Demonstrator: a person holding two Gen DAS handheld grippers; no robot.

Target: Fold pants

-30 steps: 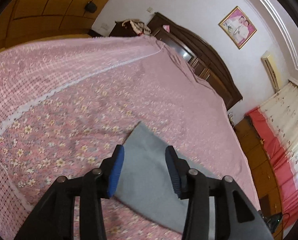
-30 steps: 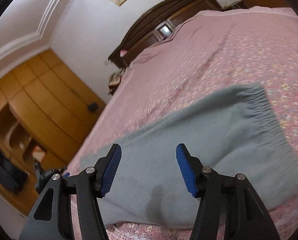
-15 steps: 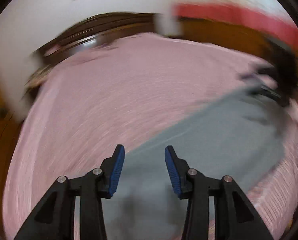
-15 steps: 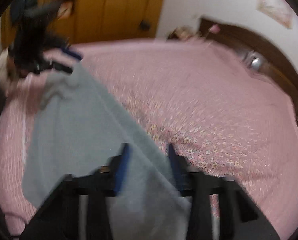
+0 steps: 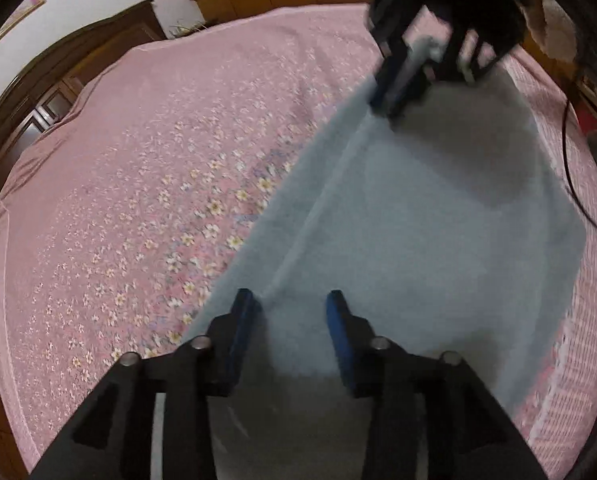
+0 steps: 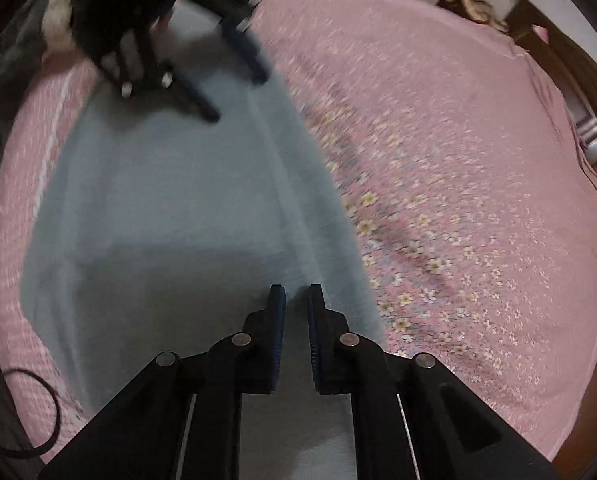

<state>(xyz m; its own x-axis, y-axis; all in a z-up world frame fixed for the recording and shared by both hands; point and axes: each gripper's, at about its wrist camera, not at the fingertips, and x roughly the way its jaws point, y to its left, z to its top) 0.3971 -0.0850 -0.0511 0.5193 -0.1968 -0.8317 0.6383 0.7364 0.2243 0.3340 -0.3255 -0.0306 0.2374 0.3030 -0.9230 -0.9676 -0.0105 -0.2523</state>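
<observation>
Both my tongs swung round to face each other along the far edge of the pants (image 5: 418, 220) on the bed (image 5: 138, 160). My left tongs (image 5: 290, 320) gape wide. My right tongs (image 6: 296, 320) look almost closed on cloth, I cannot tell.

Bed (image 5: 146, 184), pink floral cover; grey pants (image 5: 418, 232) lying flat along near edge.
</observation>
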